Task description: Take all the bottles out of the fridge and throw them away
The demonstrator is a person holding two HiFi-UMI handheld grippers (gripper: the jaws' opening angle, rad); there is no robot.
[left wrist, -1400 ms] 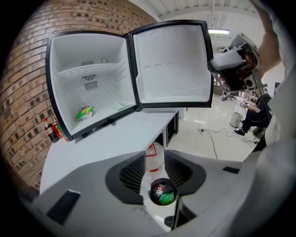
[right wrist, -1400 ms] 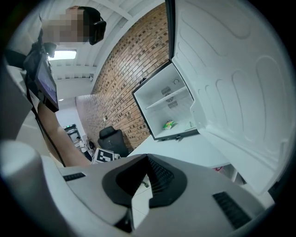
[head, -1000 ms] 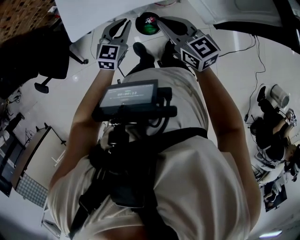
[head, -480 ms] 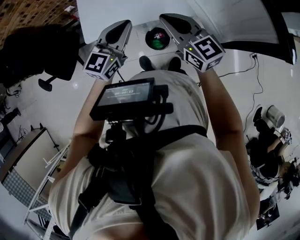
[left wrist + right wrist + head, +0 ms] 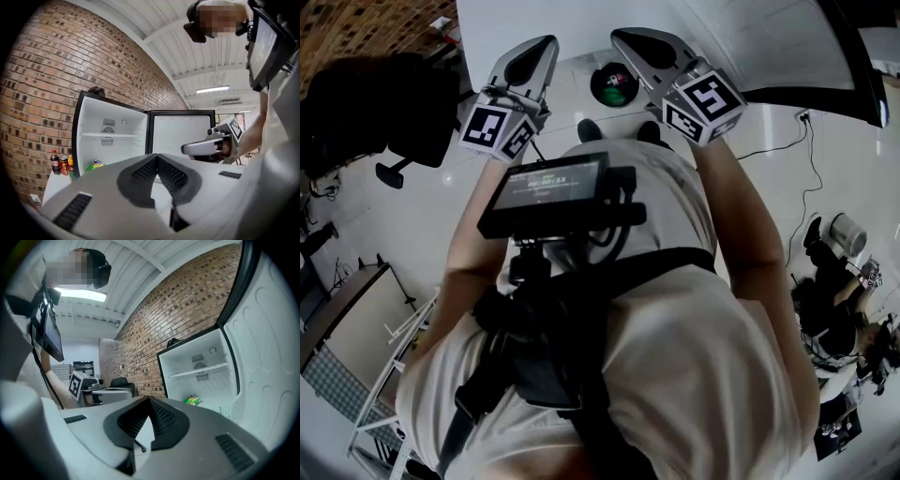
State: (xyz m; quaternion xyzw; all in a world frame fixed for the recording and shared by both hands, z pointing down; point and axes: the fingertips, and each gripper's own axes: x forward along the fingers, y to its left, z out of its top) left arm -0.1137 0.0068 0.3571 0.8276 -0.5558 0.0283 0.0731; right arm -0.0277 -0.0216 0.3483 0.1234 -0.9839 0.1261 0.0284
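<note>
The small fridge (image 5: 123, 140) stands open, its door (image 5: 180, 133) swung right. Inside, a green bottle (image 5: 95, 164) lies on the bottom under a bare shelf; the same green bottle (image 5: 192, 400) shows in the right gripper view. My left gripper (image 5: 157, 157) is shut with nothing in it, held in the air in front of the fridge. My right gripper (image 5: 149, 400) is shut and empty too, beside the left at about the same height. In the head view the left gripper (image 5: 546, 43) and right gripper (image 5: 620, 38) flank a round dark bin (image 5: 614, 84) holding green and red items.
Left of the fridge, a dark bottle (image 5: 55, 162), a red can (image 5: 63, 165) and a yellow bottle (image 5: 70, 167) stand on a white surface before the brick wall (image 5: 42, 93). A black office chair (image 5: 384, 108) is to my left; a cable (image 5: 792, 141) runs across the floor to my right.
The left gripper's jaws have gone from slightly apart to shut. Both grippers sit higher in the head view, and the bin now shows between them.
</note>
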